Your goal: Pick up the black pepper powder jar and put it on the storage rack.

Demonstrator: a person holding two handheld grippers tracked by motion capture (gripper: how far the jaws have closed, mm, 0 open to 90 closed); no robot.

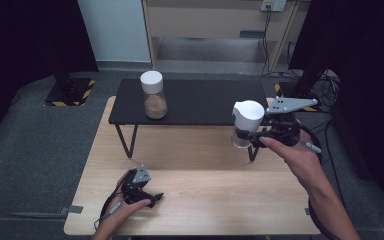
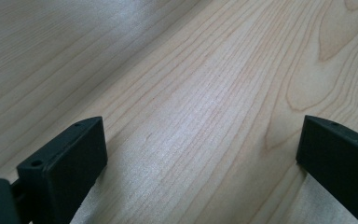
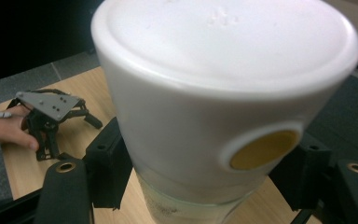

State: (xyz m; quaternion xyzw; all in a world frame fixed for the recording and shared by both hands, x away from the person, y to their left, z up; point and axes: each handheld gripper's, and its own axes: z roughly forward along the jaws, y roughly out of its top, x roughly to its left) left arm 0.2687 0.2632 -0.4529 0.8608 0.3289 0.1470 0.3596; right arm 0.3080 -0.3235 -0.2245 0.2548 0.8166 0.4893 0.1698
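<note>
Right gripper [image 1: 247,134] clamps white-lidded jar [image 1: 246,120], contents seemingly faint residue

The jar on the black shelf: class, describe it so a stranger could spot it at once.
On the wooden table stands a low black shelf. Toward its left end sits a clear jar with a white lid. Unlike the white-lidded jar clamped in the right gripper, it stands free, holding brown powder.

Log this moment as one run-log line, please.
right gripper: shut on white-lidded clear jar, held off table | left gripper: open, resting on light wooden table | second white-lidded jar with brown powder: on black shelf
</note>
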